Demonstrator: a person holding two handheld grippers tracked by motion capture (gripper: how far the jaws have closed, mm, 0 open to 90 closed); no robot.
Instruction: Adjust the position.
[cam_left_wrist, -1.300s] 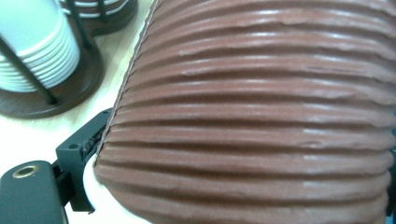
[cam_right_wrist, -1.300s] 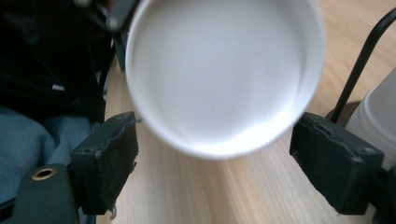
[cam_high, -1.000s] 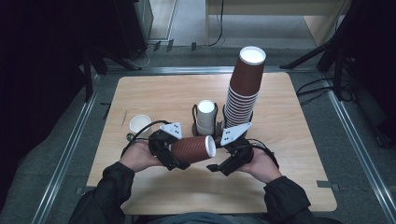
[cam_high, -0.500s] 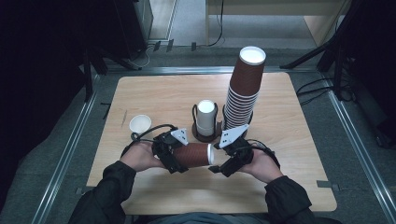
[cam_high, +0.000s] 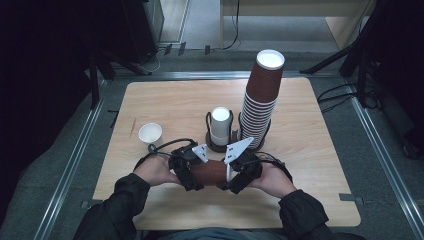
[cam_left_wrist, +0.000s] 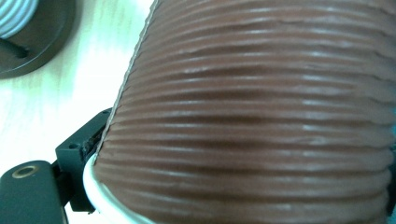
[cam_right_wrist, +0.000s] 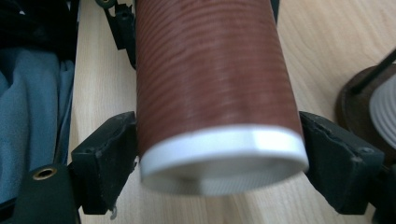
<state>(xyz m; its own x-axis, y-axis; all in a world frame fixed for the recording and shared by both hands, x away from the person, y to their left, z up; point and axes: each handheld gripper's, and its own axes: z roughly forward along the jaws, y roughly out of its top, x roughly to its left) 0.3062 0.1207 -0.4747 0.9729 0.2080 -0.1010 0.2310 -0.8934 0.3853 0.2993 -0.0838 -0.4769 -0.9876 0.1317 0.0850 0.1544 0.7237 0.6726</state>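
A brown ribbed paper cup (cam_high: 207, 172) lies level between my two grippers, low over the near part of the wooden table (cam_high: 310, 165). My left gripper (cam_high: 187, 172) is shut on its narrow end. In the left gripper view the cup's wall (cam_left_wrist: 257, 116) is close up, with one black finger (cam_left_wrist: 77, 154) against it at lower left. My right gripper (cam_high: 232, 175) is at the wide, white-rimmed end. In the right gripper view the cup (cam_right_wrist: 210, 70) runs away from the camera, and both pads of that gripper (cam_right_wrist: 217, 154) press on the white rim.
A tall stack of brown cups (cam_high: 260, 100) stands right of centre, with a holder of white lids (cam_high: 220, 127) beside it, just beyond my grippers. A small white cup (cam_high: 150, 133) sits at the left. The person's dark sleeves come in from the bottom.
The left gripper brought the cup down and nearer, turning it level. The right gripper closed in on the cup's white end, which had been free.
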